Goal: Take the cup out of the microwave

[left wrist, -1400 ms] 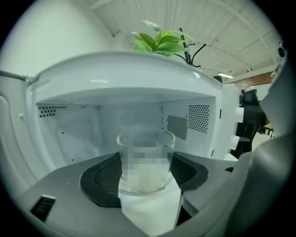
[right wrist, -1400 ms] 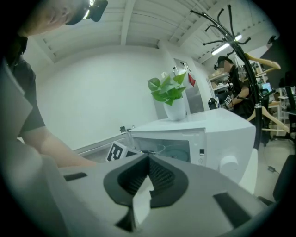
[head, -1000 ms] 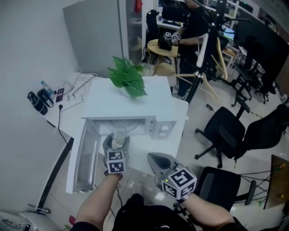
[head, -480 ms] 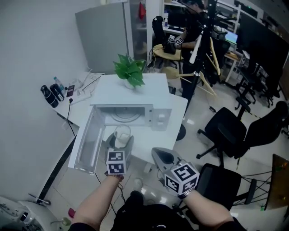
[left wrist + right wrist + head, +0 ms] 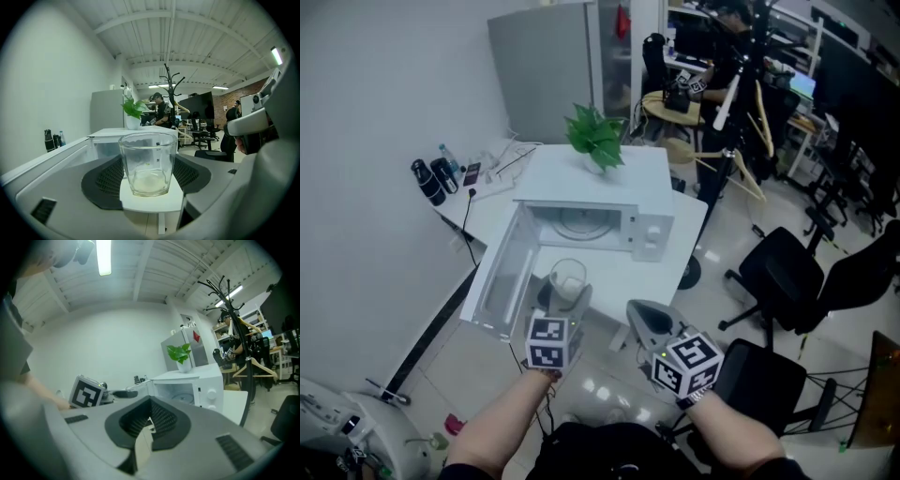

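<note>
A clear, empty glass cup point(image 5: 567, 278) stands upright between the jaws of my left gripper point(image 5: 563, 298), which is shut on it. The cup is outside the white microwave point(image 5: 602, 201), in front of its cavity and over the white table point(image 5: 623, 277). In the left gripper view the cup point(image 5: 147, 161) fills the middle, with the dark pads point(image 5: 101, 180) on both sides of it. My right gripper point(image 5: 641, 322) hangs to the right, off the table's front edge, shut and holding nothing. The right gripper view shows its jaws point(image 5: 149, 423) pressed together.
The microwave door point(image 5: 502, 282) hangs open to the left, and its cavity shows only the turntable point(image 5: 577, 223). A potted plant point(image 5: 598, 138) sits on top. Bottles point(image 5: 431, 178) and cables lie at the table's far left. Office chairs point(image 5: 787, 281) stand on the right, and a person point(image 5: 731, 47) is at the back.
My left gripper has drawn the cup back out of the microwave opening toward me, over the table's front. The head view has shifted back with it. The right gripper stays shut.
</note>
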Motion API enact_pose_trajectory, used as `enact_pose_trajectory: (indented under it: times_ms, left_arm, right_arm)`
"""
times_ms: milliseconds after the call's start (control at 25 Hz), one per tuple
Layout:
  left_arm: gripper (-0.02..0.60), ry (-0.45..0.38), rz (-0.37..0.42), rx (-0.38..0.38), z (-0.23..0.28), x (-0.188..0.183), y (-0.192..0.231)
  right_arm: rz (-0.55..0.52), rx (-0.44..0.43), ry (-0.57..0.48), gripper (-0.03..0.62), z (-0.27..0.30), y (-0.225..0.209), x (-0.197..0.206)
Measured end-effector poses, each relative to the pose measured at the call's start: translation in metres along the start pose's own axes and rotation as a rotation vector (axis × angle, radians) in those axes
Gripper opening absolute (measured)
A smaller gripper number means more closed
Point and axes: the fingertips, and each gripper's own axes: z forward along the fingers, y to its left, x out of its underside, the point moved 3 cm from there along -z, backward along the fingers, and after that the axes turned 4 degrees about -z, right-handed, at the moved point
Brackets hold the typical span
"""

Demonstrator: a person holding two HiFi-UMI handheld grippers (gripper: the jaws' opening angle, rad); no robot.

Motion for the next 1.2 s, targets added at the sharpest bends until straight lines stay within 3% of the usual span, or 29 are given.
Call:
enact_pose_trajectory:
  times_ms: [480, 1200]
  left_arm:
    - [0.321, -0.024, 0.012, 0.048, -0.060, -0.006, 0.005]
    - [0.321, -0.058, 0.024, 0.185, -0.180, 0.008, 0.001]
  right_arm:
    - [-0.008, 0.019, -0.019, 0.003, -0.002, 0.042, -0.002]
    - [-0.046, 0.133, -0.043, 0.003, -0.048, 0.158, 0.008]
